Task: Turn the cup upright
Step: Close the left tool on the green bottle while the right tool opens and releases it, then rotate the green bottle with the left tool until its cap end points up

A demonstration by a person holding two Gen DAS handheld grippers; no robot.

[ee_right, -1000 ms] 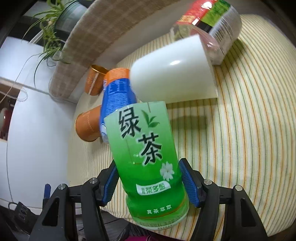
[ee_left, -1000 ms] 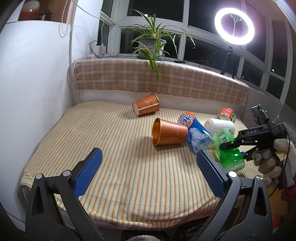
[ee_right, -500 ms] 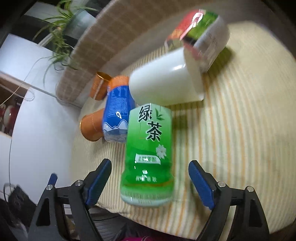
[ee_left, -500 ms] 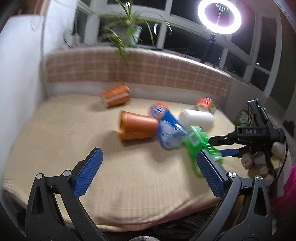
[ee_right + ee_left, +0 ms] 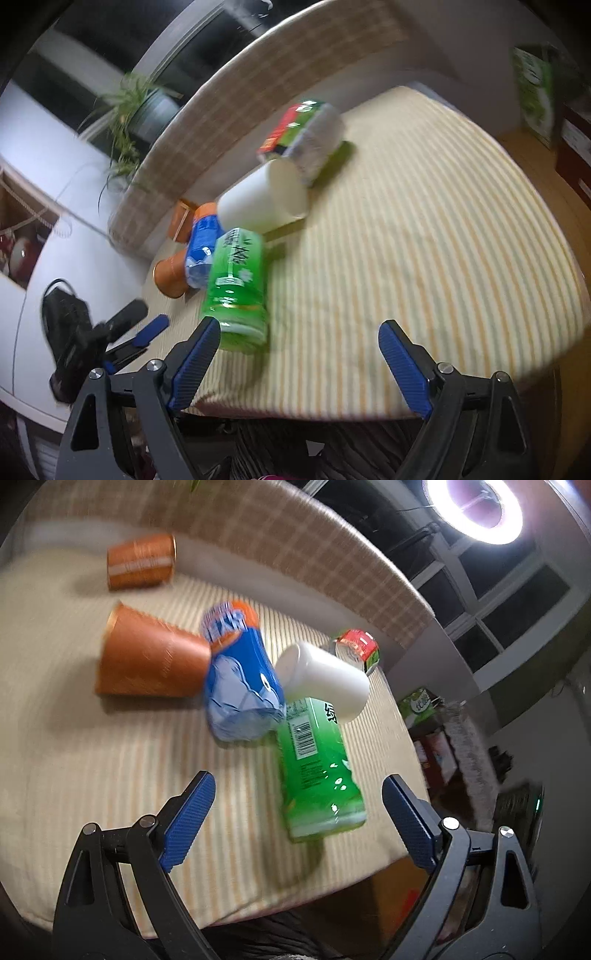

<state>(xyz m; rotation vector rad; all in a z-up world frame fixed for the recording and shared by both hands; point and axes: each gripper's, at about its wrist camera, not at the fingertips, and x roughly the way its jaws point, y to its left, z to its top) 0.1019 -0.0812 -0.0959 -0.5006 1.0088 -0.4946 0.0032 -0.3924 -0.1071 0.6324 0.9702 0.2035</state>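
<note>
Both our grippers, left (image 5: 295, 819) & right (image 5: 295, 363), gape empty; centre-frame green bottle (image 5: 317, 771) touches white cup (image 5: 321, 677), so grabbing could knock it.

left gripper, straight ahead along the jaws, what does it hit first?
Probably the green tea bottle, lying on its side on the striped cushion between the open jaws of the left gripper. Motion blur leaves depth unclear.

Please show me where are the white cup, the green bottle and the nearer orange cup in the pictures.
white cup (image 5: 325, 681), left wrist view, on its side wall.
green bottle (image 5: 317, 771), left wrist view, on the middle of its label.
nearer orange cup (image 5: 151, 661), left wrist view, on its side wall.
</note>
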